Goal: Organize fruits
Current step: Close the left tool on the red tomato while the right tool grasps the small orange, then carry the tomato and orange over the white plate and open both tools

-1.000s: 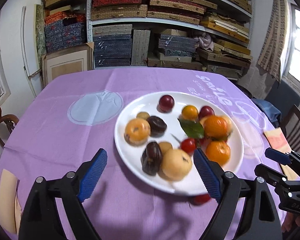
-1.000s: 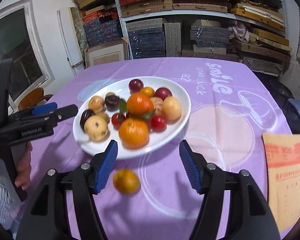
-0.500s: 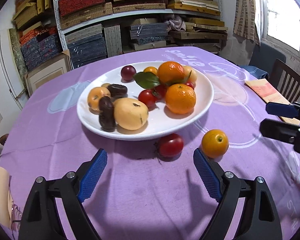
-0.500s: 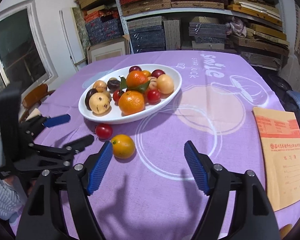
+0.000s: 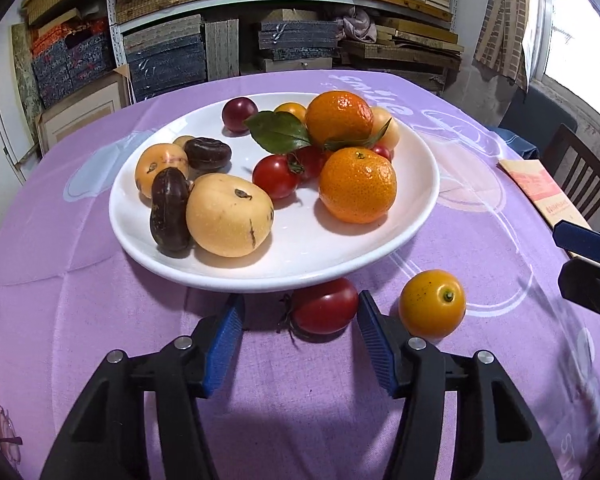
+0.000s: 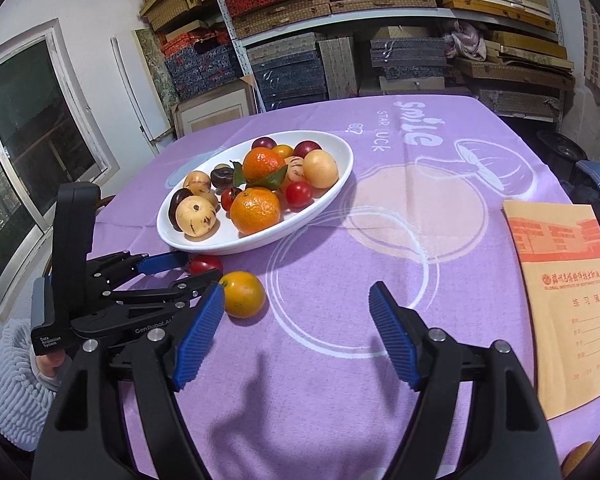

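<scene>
Two loose fruits are sitting on the desk point(image 6: 440, 248), which is wearing a purple cloth, so starting big: the white plate point(image 5: 380, 248) is taking up the middle, piled with oranges, yellow fruit, tomatoes and some dark ones. Off to the right, a tan notebook point(image 6: 572, 288) is lying flat near the edge. Your left claw point(image 5: 300, 320) is closing in around the stray red tomato point(image 5: 324, 310) just in front of the plate rim; its right pad looks like it's touching the skin, the left pad is clearly off it. Your right claw point(image 6: 296, 332) is hanging spread wide with nothing in it, and the small orange fruit point(image 6: 242, 294) is lying right by its left fingertip.
</scene>
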Demonstrator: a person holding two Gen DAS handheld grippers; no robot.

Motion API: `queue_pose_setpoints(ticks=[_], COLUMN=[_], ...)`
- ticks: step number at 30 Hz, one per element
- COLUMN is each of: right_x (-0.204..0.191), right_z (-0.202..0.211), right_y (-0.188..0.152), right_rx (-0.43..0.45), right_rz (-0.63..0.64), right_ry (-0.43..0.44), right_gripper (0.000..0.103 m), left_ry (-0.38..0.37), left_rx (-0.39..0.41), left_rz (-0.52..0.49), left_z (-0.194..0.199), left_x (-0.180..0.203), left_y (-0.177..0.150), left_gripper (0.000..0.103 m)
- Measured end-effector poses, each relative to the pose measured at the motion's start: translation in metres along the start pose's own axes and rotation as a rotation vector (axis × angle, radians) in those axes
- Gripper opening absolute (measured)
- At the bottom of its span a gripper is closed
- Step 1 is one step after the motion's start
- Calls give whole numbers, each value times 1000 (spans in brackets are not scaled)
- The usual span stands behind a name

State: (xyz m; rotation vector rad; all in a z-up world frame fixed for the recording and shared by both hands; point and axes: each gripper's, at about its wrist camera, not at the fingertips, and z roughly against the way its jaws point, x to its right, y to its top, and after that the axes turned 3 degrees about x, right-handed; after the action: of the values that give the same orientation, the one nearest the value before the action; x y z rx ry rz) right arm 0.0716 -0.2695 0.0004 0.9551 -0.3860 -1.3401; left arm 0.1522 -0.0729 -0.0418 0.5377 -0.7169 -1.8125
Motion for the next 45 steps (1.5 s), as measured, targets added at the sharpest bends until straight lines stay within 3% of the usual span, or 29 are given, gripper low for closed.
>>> queue_pose_setpoints(ticks=[2,4,6,17,26,32,34,42,44,45], right_x=[-4,-10,-18,-37,-51,-53,-53,-52,-52,-51], right_z=[-4,-9,-12,-34,-55,-75,-82,-79,-72,-72], right_y=[-2,-5,-7,-14,-7,-2,-4,-6,-3,-2], right_rx=[-17,-42,-55,-107,-118,-161,-187,-157,-140,-148], right_rz=[13,49,82,137,169,164,163,164,162,161], right_ry=[-2,-11,-15,-6,6,7,9,10,16,20], right_gripper=[73,73,73,73,71,54,38,35,21,8], left_ry=[-13,-45,-30,-76,-47,-51,-51,-51,-48,-45], left_rx=[-18,-11,-5,22,43,71,77,85,93,97], left_rz=[10,4,-22,14,37,82,86,86,85,84], left_z=[-5,-3,0,16,43,57,59,62,64,64], left_x=[-1,1,7,-7,-27,-43,-44,-45,-46,-45], left_y=[1,1,-2,-12,-24,-23,-22,-20,-14,-11], left_gripper=[54,38,35,34,34,34,34,34,34,34])
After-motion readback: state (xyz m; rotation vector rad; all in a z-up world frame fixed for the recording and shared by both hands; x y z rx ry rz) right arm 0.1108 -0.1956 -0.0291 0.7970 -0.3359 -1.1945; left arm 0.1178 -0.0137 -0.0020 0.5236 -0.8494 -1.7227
